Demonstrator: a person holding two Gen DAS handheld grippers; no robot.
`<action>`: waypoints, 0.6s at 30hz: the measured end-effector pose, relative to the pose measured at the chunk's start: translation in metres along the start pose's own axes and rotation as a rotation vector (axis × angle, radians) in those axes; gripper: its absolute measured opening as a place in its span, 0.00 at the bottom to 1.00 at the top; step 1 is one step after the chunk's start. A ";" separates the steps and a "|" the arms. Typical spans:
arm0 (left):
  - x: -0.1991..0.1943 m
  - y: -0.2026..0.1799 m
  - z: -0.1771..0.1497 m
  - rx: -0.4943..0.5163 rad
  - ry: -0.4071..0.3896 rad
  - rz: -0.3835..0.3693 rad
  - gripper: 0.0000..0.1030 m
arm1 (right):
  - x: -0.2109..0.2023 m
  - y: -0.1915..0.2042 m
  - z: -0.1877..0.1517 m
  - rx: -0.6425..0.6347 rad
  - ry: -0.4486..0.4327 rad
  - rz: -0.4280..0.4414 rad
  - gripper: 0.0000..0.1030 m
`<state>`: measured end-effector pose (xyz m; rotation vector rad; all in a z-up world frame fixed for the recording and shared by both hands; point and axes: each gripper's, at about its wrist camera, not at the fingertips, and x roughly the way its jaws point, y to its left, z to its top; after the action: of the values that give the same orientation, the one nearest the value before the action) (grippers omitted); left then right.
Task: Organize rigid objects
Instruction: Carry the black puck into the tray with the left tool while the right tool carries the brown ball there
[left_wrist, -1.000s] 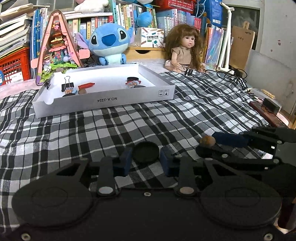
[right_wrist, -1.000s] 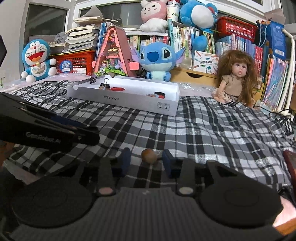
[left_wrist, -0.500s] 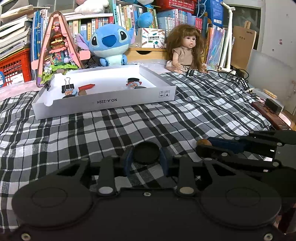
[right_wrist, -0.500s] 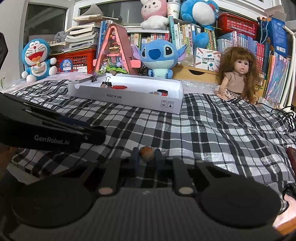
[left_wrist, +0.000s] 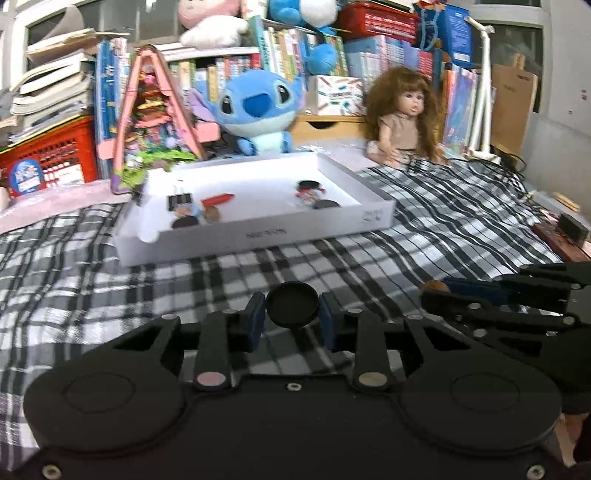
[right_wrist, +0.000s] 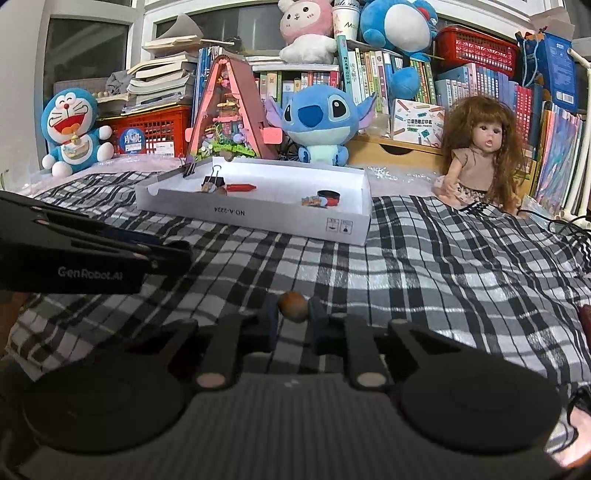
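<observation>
Blurred tray (left_wrist: 258, 236) contents; brown ball (right_wrist: 293, 311) half-hidden between jaws.

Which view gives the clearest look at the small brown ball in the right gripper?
The right wrist view: the brown ball sits centred between the right gripper's fingers, unobstructed. The left wrist view shows only a sliver of it at the tip of that gripper, far right and partly hidden.
</observation>
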<state>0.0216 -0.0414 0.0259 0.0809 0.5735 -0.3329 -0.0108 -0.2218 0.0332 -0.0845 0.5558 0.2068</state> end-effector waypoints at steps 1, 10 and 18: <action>0.000 0.003 0.003 -0.004 -0.001 0.006 0.29 | 0.001 0.000 0.003 0.003 0.000 0.002 0.20; -0.003 0.022 0.022 -0.026 -0.022 0.053 0.29 | 0.013 -0.004 0.023 0.040 0.008 0.010 0.20; 0.005 0.030 0.032 -0.035 -0.023 0.094 0.29 | 0.024 -0.008 0.040 0.055 0.007 0.010 0.20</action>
<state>0.0520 -0.0194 0.0497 0.0695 0.5509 -0.2320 0.0314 -0.2197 0.0542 -0.0291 0.5686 0.2006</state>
